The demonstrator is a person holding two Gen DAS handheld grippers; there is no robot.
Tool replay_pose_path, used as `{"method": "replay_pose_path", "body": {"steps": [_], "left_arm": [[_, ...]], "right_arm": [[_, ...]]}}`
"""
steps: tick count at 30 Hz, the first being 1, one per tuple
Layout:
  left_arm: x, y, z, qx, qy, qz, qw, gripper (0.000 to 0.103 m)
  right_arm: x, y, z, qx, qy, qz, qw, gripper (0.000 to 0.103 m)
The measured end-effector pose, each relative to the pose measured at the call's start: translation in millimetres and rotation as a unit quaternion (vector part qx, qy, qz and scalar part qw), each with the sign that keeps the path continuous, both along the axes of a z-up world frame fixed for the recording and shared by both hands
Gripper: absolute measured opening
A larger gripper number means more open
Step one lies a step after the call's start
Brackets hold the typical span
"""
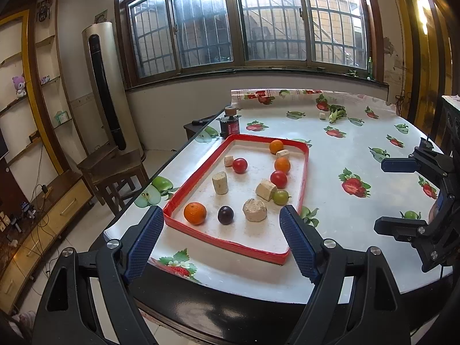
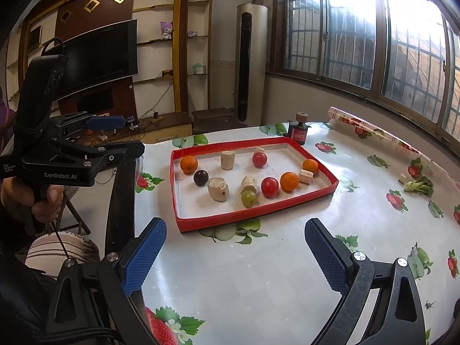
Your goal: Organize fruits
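Note:
A red-rimmed tray (image 1: 304, 172) (image 2: 258, 215) lies on the table. It holds three oranges, such as the near one (image 1: 195, 213) (image 2: 189, 164), two red tomatoes (image 1: 239, 165) (image 2: 269, 187), a dark plum (image 1: 225, 215) (image 2: 200, 177), a green grape (image 1: 280, 197) (image 2: 249, 197) and several beige cork-like chunks (image 1: 254, 210) (image 2: 218, 189). My left gripper (image 1: 221, 224) is open and empty at the tray's near end. My right gripper (image 2: 234, 238) is open and empty, short of the tray's long side; it also shows in the left wrist view (image 1: 394, 195).
The table (image 2: 287, 273) has a fruit-print oilcloth. A dark bottle (image 1: 229, 125) (image 2: 299, 130) stands at the tray's far corner. A green vegetable (image 1: 337, 112) (image 2: 419, 186) and a small beige piece (image 1: 322, 115) lie far away. A wooden stool (image 1: 115, 169) stands left of the table.

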State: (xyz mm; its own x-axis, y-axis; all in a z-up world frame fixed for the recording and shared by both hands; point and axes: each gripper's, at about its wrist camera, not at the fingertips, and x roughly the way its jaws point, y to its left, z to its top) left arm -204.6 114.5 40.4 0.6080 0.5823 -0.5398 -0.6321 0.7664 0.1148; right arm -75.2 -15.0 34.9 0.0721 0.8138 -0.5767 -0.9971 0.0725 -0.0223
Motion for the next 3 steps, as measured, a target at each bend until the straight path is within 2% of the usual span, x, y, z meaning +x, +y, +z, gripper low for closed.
{"method": "replay_pose_path", "body": {"steps": [3], "left_arm": [[0.2, 0.1, -0.3, -0.002, 0.000, -0.001, 1.0000, 0.083]], "right_arm": [[0.1, 0.4, -1.0, -0.001, 0.000, 0.001, 1.000, 0.098]]}}
